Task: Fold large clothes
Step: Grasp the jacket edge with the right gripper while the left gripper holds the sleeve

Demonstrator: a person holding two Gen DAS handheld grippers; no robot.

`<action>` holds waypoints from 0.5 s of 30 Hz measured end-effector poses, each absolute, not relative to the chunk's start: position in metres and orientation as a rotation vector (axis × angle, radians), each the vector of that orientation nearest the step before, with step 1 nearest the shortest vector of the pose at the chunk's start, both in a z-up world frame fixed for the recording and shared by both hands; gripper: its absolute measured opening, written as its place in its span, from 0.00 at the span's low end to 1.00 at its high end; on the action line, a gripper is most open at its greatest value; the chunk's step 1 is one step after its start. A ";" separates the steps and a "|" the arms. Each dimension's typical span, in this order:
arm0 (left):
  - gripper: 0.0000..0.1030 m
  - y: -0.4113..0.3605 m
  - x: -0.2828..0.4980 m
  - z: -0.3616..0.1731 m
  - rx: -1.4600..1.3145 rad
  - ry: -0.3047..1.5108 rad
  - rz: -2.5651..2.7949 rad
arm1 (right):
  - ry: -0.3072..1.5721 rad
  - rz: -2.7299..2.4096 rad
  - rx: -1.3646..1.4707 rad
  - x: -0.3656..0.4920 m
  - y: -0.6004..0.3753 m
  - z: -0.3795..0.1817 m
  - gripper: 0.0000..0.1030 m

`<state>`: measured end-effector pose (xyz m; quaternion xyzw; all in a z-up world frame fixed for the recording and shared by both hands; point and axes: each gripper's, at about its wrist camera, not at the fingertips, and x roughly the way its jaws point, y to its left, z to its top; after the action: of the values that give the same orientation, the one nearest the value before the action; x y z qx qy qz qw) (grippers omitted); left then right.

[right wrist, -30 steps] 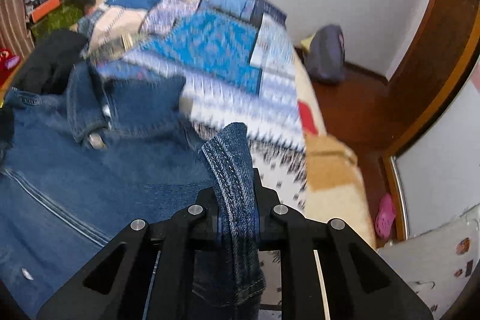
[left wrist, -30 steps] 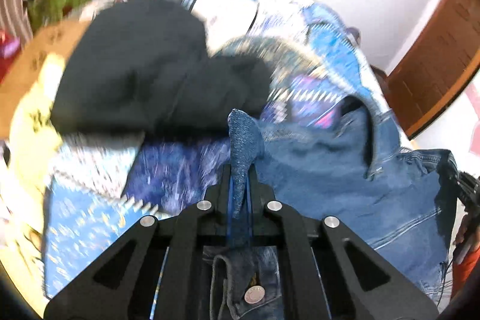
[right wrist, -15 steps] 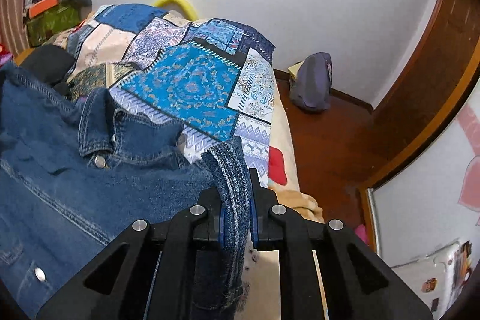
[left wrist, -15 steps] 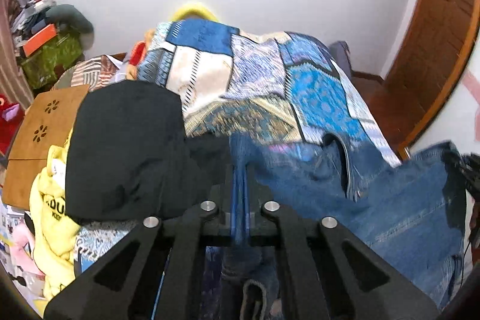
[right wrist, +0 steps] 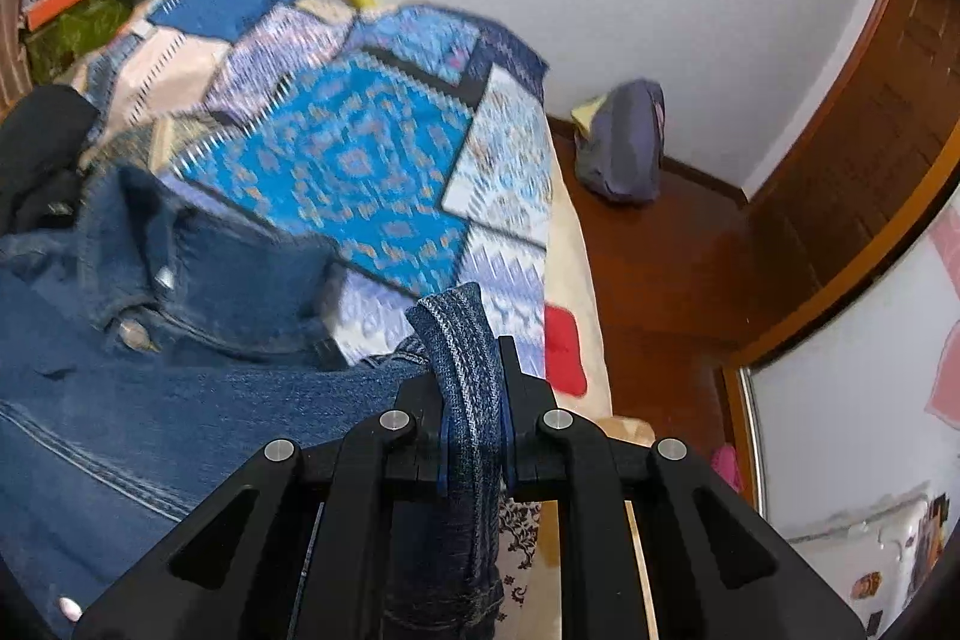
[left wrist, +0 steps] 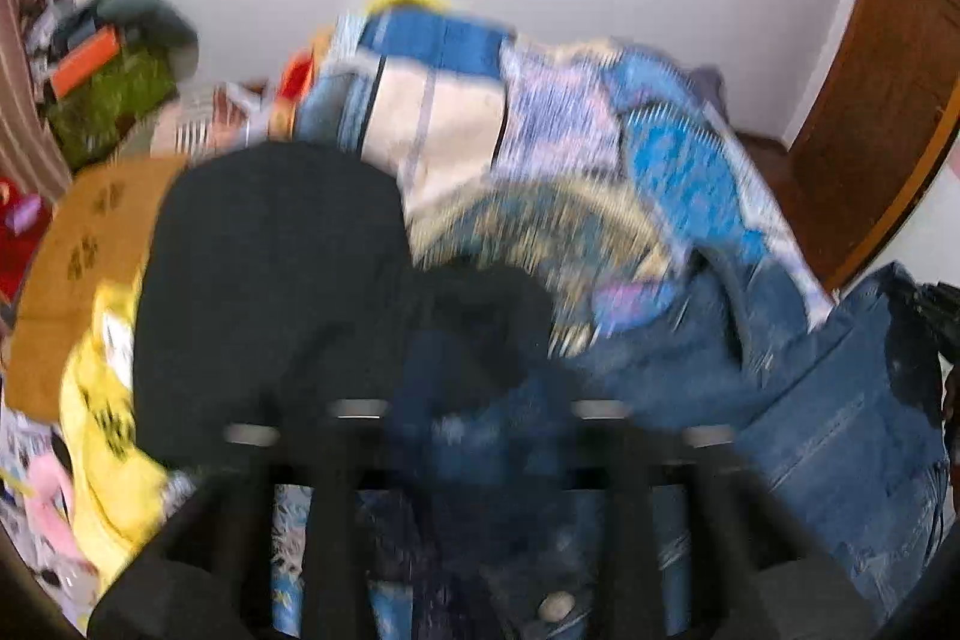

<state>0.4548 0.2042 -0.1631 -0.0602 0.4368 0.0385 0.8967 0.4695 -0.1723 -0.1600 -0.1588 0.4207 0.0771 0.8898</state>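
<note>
Left wrist view, heavily blurred. At the left edge lie yellow cloth (left wrist: 96, 400) and a brown board (left wrist: 78, 268). A black garment (left wrist: 270, 280) fills the centre left. The left gripper (left wrist: 480, 436) sits at the bottom centre; its jaws have just been opening and stand well apart, with denim lying loose between them, apparently no longer pinched. The denim jacket (left wrist: 828, 436) spreads across the lower right, over a patchwork quilt (left wrist: 600, 148).

Right wrist view, sharper. The jacket fills the lower left, its collar (right wrist: 198, 244) and a button (right wrist: 135, 334) facing up, lying on the quilt, which fills the middle. At the bottom centre the right gripper (right wrist: 474, 436) is clamped almost shut on a thick denim hem (right wrist: 462, 340). Wooden floor (right wrist: 660, 280) and a grey bag (right wrist: 624, 142) are at the right.

The jacket looks spread out but not yet folded: one edge seems freshly released, the other is held. Sleeves and body folds appear to remain.
</note>
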 end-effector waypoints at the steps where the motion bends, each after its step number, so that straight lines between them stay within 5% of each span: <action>1: 0.75 0.206 0.452 -0.174 -0.130 0.925 0.077 | 0.886 0.155 -0.335 0.470 -0.174 -0.166 0.10; 5: 0.76 0.222 0.440 -0.217 -0.200 1.039 0.062 | 0.911 0.154 -0.310 0.465 -0.184 -0.179 0.11; 11: 0.74 0.249 0.445 -0.294 -0.654 1.216 0.037 | 0.925 0.151 -0.271 0.461 -0.192 -0.192 0.11; 15: 0.53 0.248 0.448 -0.287 -0.726 1.131 0.057 | 0.951 0.154 -0.227 0.462 -0.197 -0.192 0.11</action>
<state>0.4483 0.2476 -0.2874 -0.3362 0.5238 0.0266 0.7822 0.4615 -0.1968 -0.1924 -0.1091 0.4562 0.0739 0.8801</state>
